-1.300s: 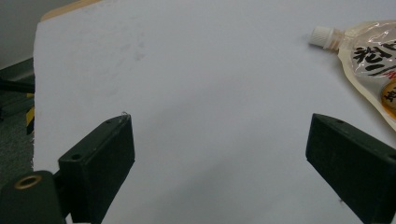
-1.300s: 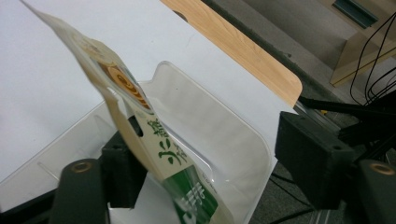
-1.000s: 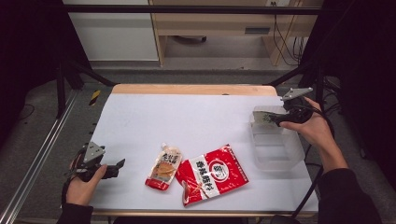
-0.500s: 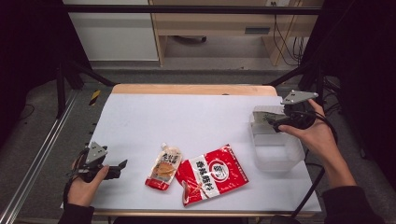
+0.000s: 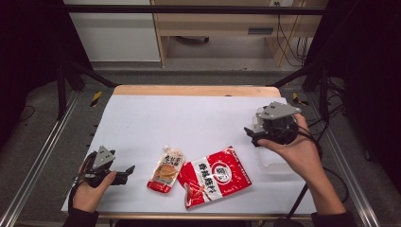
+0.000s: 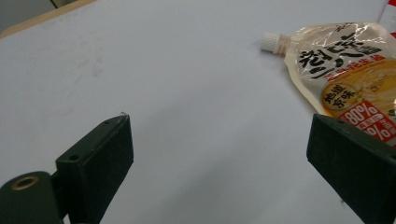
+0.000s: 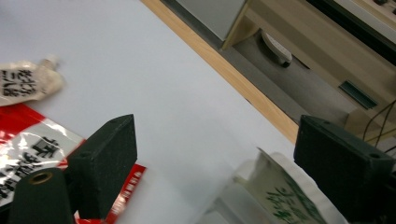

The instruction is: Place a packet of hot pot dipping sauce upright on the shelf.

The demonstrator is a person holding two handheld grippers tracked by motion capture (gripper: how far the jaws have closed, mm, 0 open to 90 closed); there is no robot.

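A cream spouted pouch with an orange and red label lies near the table's front edge, and a red snack packet lies just right of it. My left gripper rests on the table left of the pouch, open and holding nothing. In the left gripper view its jaws stand wide apart, with the pouch beyond the right jaw. My right gripper hovers open above the table, up and right of the red packet. Between its jaws is bare white table, with the red packet at the lower left.
A clear plastic container sits under my right hand at the table's right side. In the right gripper view it holds a pale packet with green print. The white sheet covers the table. A wooden edge runs along the far side.
My right gripper has swung left and nearer, off the clear container and toward the red packet. The left gripper has barely moved.
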